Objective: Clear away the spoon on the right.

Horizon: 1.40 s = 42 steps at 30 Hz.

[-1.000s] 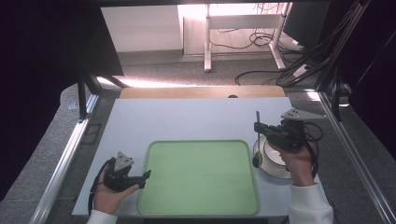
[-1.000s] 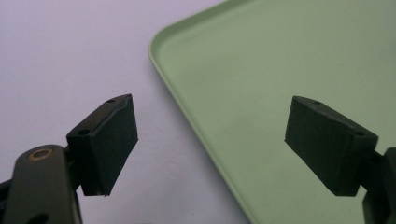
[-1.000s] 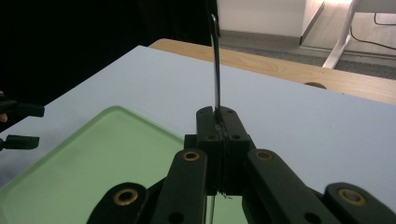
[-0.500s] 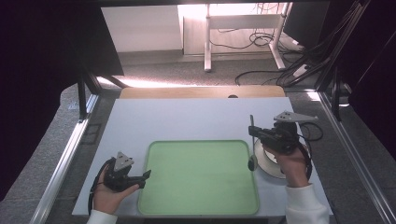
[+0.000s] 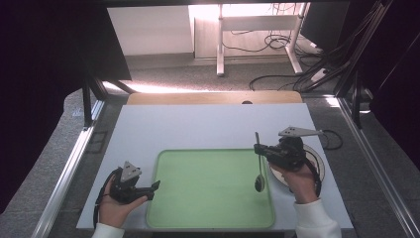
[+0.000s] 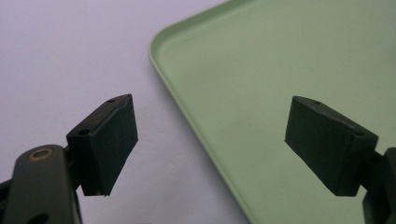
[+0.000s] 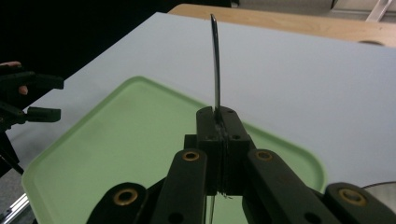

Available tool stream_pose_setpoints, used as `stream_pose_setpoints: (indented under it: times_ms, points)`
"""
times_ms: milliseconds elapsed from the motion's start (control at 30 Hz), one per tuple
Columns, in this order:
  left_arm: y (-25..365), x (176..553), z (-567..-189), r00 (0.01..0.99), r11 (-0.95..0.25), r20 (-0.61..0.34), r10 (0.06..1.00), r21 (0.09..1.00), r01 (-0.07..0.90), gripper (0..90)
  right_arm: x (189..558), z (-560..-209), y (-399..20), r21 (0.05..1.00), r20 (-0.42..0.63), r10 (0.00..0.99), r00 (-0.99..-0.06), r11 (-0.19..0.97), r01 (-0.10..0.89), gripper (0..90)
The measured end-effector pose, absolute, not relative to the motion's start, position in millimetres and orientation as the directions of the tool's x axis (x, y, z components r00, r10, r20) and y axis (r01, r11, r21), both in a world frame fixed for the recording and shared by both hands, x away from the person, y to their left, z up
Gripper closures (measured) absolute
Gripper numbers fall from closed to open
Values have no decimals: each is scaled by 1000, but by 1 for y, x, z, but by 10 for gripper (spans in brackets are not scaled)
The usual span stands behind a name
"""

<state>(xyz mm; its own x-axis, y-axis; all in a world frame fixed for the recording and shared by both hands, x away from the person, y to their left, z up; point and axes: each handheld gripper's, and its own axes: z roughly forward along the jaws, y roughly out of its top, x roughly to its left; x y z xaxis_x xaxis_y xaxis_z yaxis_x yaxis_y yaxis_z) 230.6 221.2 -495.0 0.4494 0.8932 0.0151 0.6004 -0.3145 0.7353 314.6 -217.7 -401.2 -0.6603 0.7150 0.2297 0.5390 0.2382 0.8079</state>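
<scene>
Looks like a lab or a test room in an office. White work table inside a frame of metal rails. Behind the table, bare grey floor with loose black cables, legs of a white desk, and dark curtains at both sides of the table.

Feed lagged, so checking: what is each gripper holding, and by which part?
Right gripper clamps a spoon partway along its handle, bowl hanging down. Left gripper is open, holding nothing.
</scene>
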Motion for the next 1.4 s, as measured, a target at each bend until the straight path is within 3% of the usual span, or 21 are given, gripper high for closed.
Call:
stream_pose_setpoints:
  times_ms: [633,1100,1400]
  points:
    - [220,230,-496,448,-313,12,894,733,604,164,314,-433,-204,708,313,755,-577,219,671,890]
    - [221,231,-499,450,-322,17,893,722,613,164,327,-477,-193,579,292,823,-487,254,775,842]
    - [221,232,-500,447,-318,11,894,718,619,164,327,-485,-186,548,242,841,-484,293,783,805]
